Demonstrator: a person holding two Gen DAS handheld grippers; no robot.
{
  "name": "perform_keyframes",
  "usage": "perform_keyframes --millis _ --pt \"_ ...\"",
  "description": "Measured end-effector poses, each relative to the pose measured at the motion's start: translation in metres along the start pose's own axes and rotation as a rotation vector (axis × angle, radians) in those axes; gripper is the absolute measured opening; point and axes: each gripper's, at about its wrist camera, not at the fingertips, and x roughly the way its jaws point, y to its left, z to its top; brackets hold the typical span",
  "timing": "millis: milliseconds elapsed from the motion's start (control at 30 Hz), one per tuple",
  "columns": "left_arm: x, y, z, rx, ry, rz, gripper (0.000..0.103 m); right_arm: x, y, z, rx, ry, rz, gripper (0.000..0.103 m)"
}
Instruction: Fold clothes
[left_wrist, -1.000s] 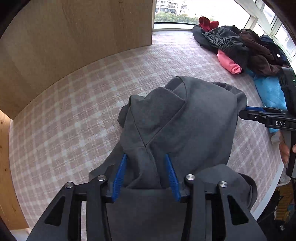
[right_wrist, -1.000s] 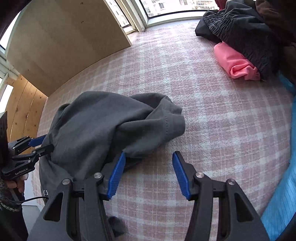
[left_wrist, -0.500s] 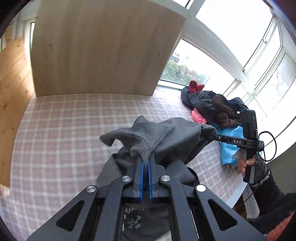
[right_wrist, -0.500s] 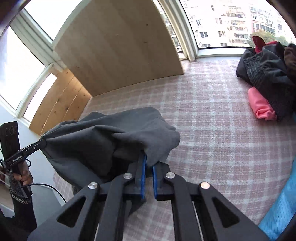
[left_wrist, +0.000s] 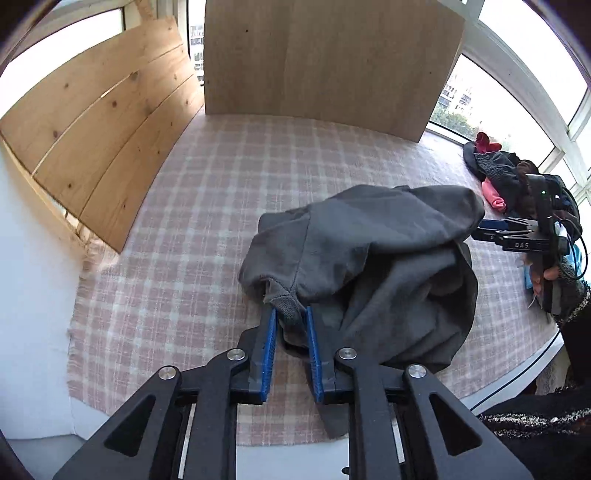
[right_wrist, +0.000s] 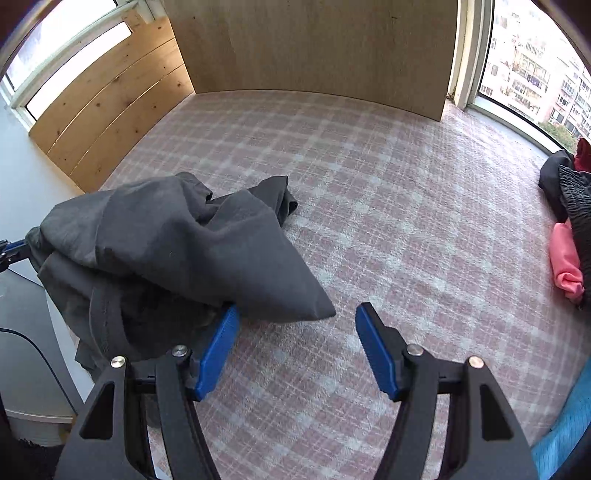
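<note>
Near the bench's front edge the grey garment (left_wrist: 369, 266) lies bunched, unfolded, its hem between the left gripper (left_wrist: 290, 354)'s narrowly parted jaws, the right gripper (right_wrist: 297, 347) spread wide.

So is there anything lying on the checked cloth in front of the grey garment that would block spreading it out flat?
Nothing visible does. The checked cloth beyond the grey garment is bare up to the wooden board. The pile of clothes sits far off to the right, apart from it.
</note>
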Motion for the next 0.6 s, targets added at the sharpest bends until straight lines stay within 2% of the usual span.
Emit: perform_keyframes --millis 100,133,200,267,300,333,367,467,600 --pt "0.003 -0.006 0.030 0.054 -0.024 0.021 0.040 0.020 -0.002 0.007 -0.046 0.045 -0.028 0.065" --pt "0.009 -0.009 0.038 0.075 -0.014 0.003 0.044 0.034 -0.002 0.012 -0.054 0.072 -0.015 0.065" --pt "0.033 -0.014 0.051 0.103 0.036 -0.065 0.051 0.054 0.001 0.014 -0.042 0.113 0.057 0.065" --pt "0.067 -0.019 0.055 0.117 0.119 -0.119 0.051 0.066 0.007 0.015 -0.030 0.129 0.106 0.064" --pt "0.086 -0.024 0.055 0.124 0.168 -0.128 0.046 0.063 0.011 0.017 -0.039 0.097 0.121 0.058" --pt "0.103 -0.029 0.053 0.136 0.216 -0.131 0.020 0.057 0.013 0.020 -0.048 0.076 0.170 0.023" --pt "0.114 -0.034 0.051 0.151 0.252 -0.132 0.007 0.048 0.014 0.025 -0.039 0.059 0.224 0.006" --pt "0.111 -0.043 0.055 0.197 0.242 -0.126 0.005 -0.008 0.009 0.042 -0.022 -0.067 0.247 0.005" --pt "0.047 -0.029 0.078 0.172 0.067 -0.123 0.004 -0.111 0.012 0.055 -0.059 -0.252 0.221 0.005"
